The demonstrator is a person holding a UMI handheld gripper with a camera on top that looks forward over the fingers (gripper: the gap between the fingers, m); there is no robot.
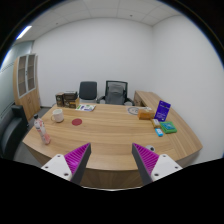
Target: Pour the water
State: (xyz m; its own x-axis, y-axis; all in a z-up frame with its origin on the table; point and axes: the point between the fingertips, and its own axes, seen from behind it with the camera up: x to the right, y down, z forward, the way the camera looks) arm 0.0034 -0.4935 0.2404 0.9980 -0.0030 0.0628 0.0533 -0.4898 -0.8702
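My gripper (111,163) is held high and well back from the wooden table (110,135), looking down along its length at a shallow angle. The two fingers stand wide apart, released, with nothing between them; the magenta pads (77,157) face each other across open air above the near edge of the table. My hand itself is not visible.

On the far left part of the table, well beyond the left finger, stands a small clear bottle (41,128), upright; whether it holds water I cannot tell. Near it sits a white cup (58,116), and closer to the middle a small red object (76,124). On the right side lie a teal item (168,127) and an upright purple card (162,110).

Two black office chairs (103,93) stand behind the table, a wooden shelf unit (29,83) against the left wall
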